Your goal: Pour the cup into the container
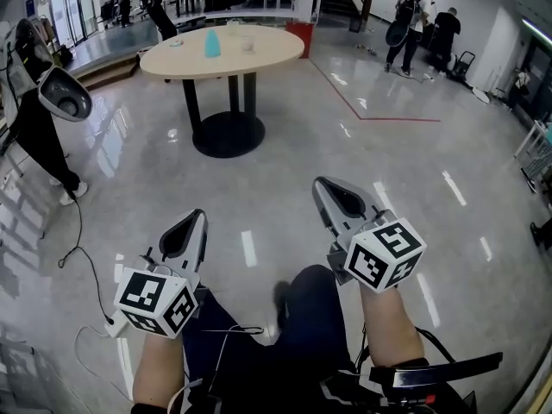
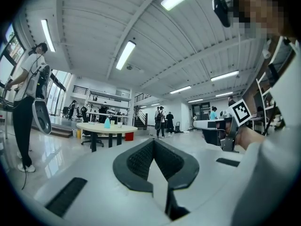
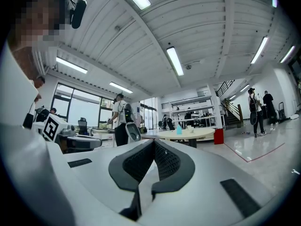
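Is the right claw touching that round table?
Apart. The head view shows the right claw over the shiny floor, with the round table standing far ahead of it.

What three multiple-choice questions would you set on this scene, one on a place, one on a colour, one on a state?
1. Where is the round table?
A. right underfoot
B. far ahead across the floor
C. tipped on its side

2. What colour is the tallest item on it?
A. red
B. yellow
C. blue

3. How do the right gripper's jaws stand?
A. shut, empty
B. wide open
C. clamped on a cup

Answers: 1 B, floor stretches between it and the person; 2 C, it shows blue in every view; 3 A, the pads meet with nothing between them.
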Action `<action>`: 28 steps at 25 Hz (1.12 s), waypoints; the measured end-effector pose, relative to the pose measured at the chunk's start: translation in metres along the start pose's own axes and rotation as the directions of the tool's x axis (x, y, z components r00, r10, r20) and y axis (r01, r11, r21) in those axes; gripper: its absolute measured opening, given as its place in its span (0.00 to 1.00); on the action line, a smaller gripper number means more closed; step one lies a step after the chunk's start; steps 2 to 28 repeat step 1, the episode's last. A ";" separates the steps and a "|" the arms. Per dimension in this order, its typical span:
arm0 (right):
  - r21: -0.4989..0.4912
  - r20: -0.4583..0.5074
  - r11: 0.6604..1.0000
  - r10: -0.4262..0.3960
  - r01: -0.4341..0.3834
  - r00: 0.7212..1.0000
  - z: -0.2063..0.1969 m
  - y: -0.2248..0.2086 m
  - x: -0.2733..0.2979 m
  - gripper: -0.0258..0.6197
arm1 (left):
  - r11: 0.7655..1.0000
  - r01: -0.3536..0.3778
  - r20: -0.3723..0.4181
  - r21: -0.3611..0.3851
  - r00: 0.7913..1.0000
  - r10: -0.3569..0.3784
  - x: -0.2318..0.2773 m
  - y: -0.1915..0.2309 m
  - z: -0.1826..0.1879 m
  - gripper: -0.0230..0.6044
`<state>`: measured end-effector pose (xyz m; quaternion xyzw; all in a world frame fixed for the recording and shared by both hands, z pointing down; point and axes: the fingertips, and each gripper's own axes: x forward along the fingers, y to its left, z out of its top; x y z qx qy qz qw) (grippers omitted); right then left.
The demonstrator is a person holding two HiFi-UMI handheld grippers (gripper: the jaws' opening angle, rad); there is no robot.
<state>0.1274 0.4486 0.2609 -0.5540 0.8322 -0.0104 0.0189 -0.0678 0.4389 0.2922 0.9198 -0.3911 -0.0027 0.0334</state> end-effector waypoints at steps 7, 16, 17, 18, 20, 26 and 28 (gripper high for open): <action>0.001 0.000 1.000 -0.002 0.002 1.000 -0.001 -0.001 0.001 0.05 | 1.000 0.006 -0.001 0.001 1.000 -0.006 0.003 0.000 -0.001 0.04; 0.001 0.000 1.000 -0.002 0.002 1.000 -0.001 -0.001 0.001 0.05 | 1.000 0.006 -0.001 0.001 1.000 -0.006 0.003 0.000 -0.001 0.04; 0.001 0.000 1.000 -0.002 0.002 1.000 -0.001 -0.001 0.001 0.05 | 1.000 0.006 -0.001 0.001 1.000 -0.006 0.003 0.000 -0.001 0.04; 0.001 0.000 1.000 -0.002 0.002 1.000 -0.001 -0.001 0.001 0.05 | 1.000 0.006 -0.001 0.001 1.000 -0.006 0.003 0.000 -0.001 0.04; 0.001 0.000 1.000 -0.002 0.002 1.000 -0.001 -0.001 0.001 0.05 | 1.000 0.006 -0.001 0.001 1.000 -0.006 0.003 0.000 -0.001 0.04; 0.001 0.000 1.000 -0.002 0.002 1.000 -0.001 -0.001 0.001 0.05 | 1.000 0.006 -0.001 0.001 1.000 -0.006 0.003 0.000 -0.001 0.04; 0.001 0.000 1.000 -0.002 0.002 1.000 -0.001 -0.001 0.001 0.05 | 1.000 0.006 -0.001 0.001 1.000 -0.006 0.003 0.000 -0.001 0.04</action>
